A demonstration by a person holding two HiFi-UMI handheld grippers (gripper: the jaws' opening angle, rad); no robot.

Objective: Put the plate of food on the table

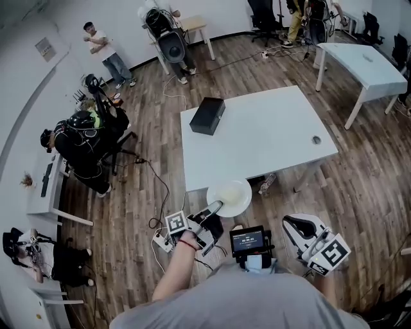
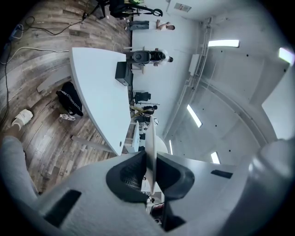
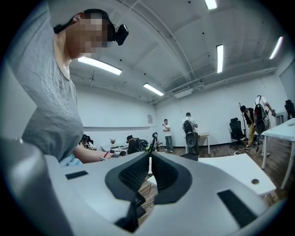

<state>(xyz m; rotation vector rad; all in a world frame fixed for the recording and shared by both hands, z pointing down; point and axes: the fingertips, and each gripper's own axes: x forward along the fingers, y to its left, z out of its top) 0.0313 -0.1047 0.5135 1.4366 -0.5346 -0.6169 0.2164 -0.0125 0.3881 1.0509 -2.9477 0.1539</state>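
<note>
Wood floor, white walls. White table mid-room, 2nd table far right, chairs beyond; strip lights overhead.

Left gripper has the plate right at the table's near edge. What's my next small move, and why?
Probably ease the left gripper forward over the table before lowering. Its jaws pinch the rim of the plate, and most of the plate lies outside the table's near edge.
</note>
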